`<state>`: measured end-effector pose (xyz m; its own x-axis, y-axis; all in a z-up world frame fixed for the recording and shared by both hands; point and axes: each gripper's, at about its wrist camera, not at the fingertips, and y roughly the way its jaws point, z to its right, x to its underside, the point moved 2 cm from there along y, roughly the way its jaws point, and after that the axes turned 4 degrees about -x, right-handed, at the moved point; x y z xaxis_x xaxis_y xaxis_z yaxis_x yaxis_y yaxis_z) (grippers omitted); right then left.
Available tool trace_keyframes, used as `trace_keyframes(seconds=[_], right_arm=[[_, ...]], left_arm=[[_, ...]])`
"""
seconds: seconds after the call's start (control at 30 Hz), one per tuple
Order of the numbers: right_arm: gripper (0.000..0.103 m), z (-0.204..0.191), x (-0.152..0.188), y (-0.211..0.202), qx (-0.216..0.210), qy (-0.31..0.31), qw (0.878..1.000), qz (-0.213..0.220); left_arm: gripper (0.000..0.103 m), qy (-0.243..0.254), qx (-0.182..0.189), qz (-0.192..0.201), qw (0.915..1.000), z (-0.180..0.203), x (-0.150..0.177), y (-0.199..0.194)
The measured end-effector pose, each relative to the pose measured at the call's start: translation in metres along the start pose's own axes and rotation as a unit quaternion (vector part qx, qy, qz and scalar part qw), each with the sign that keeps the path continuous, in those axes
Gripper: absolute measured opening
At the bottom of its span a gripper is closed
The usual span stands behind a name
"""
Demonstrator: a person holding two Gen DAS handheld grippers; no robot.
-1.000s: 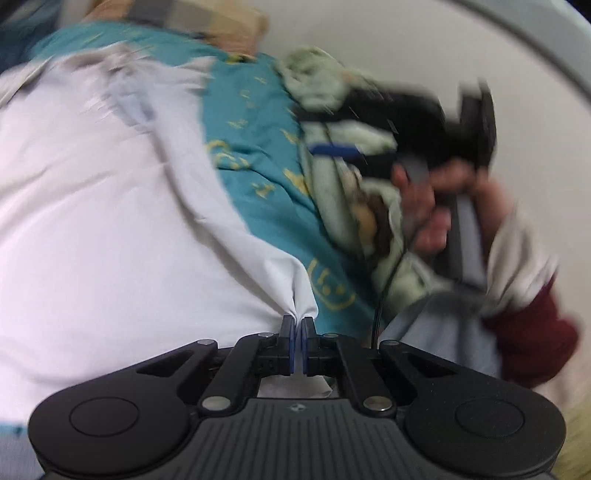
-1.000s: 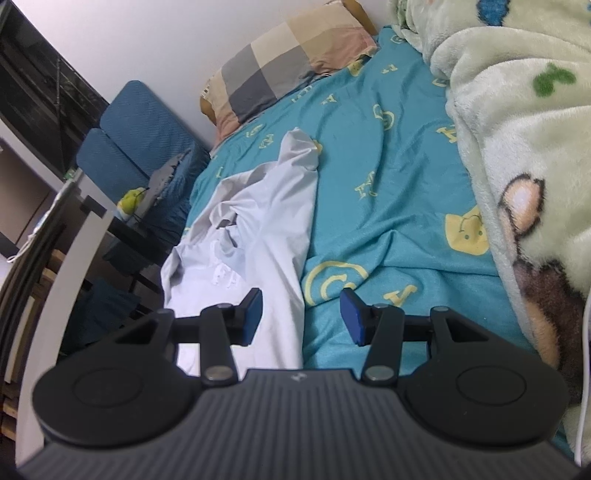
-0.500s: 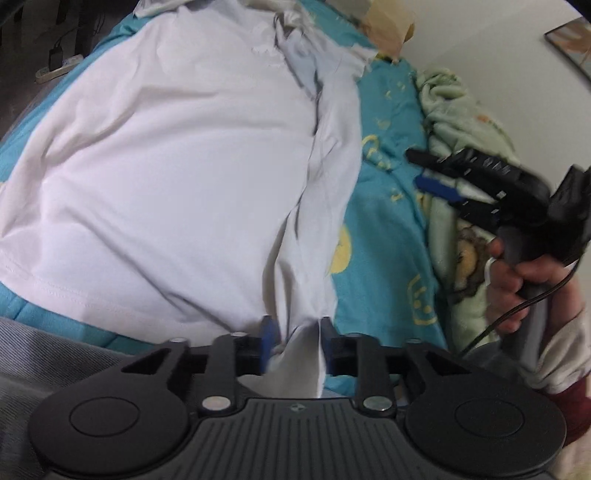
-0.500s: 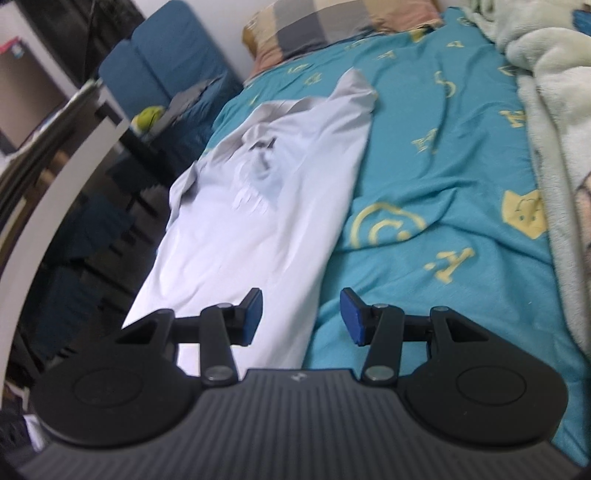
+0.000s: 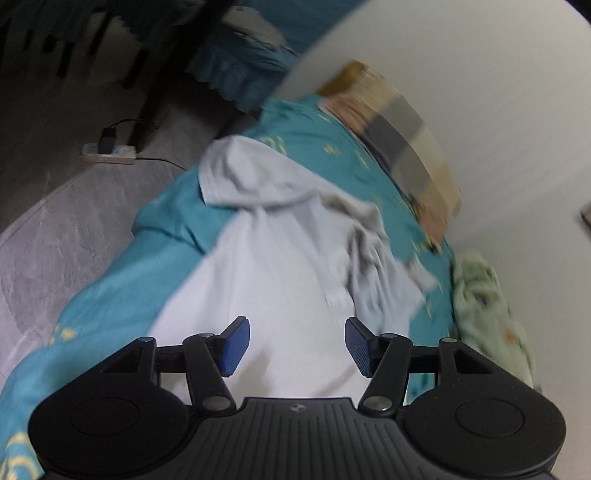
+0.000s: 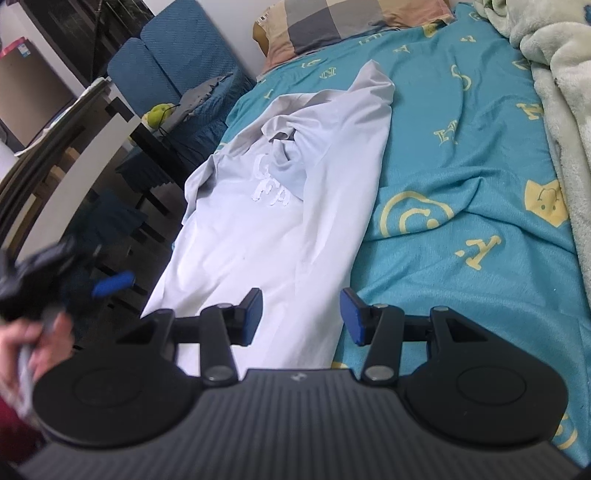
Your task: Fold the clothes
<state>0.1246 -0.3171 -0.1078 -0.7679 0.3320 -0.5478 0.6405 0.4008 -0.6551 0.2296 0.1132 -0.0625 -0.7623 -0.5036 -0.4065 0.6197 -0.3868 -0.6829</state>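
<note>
A white T-shirt (image 6: pixel 280 206) with raised white lettering lies lengthwise on the teal bed sheet (image 6: pixel 461 155), its collar end bunched and one side folded over. It also shows in the left wrist view (image 5: pixel 280 280), blurred. My left gripper (image 5: pixel 295 345) is open and empty, above the shirt's lower part. It appears at the left edge of the right wrist view (image 6: pixel 110 284), blurred. My right gripper (image 6: pixel 301 315) is open and empty, over the shirt's right edge near the hem.
A checked pillow (image 6: pixel 351 26) lies at the head of the bed. A fleece blanket (image 6: pixel 561 92) is piled along the right side. Blue chairs (image 6: pixel 177 62) and a dark table (image 6: pixel 147 140) stand left of the bed. A power strip (image 5: pixel 109 153) lies on the floor.
My left gripper let go of the shirt's hem, opened wide and swung away to the left side. My right gripper moved closer over the shirt's right edge.
</note>
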Motion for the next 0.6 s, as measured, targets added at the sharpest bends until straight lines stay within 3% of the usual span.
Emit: trace_keyframes(seconds=[0.17,0.4,0.6], right_arm=[[0.05,0.005,-0.005,0.017,-0.009,0.021,1.0,-0.009],[0.05,0.011,-0.008,0.048,-0.023,0.042,0.998,-0.033],[0.05,0.015,-0.016,0.065,-0.029,0.056,0.998,-0.029]], left_arm=[[0.06,-0.045,-0.024,0.024,0.9984,-0.021,-0.045,0.059],[0.06,-0.088,-0.033,0.051,0.9943,-0.049,-0.079,0.125],[0.055,-0.093,-0.008,0.06,0.9938,-0.063,-0.092,0.154]])
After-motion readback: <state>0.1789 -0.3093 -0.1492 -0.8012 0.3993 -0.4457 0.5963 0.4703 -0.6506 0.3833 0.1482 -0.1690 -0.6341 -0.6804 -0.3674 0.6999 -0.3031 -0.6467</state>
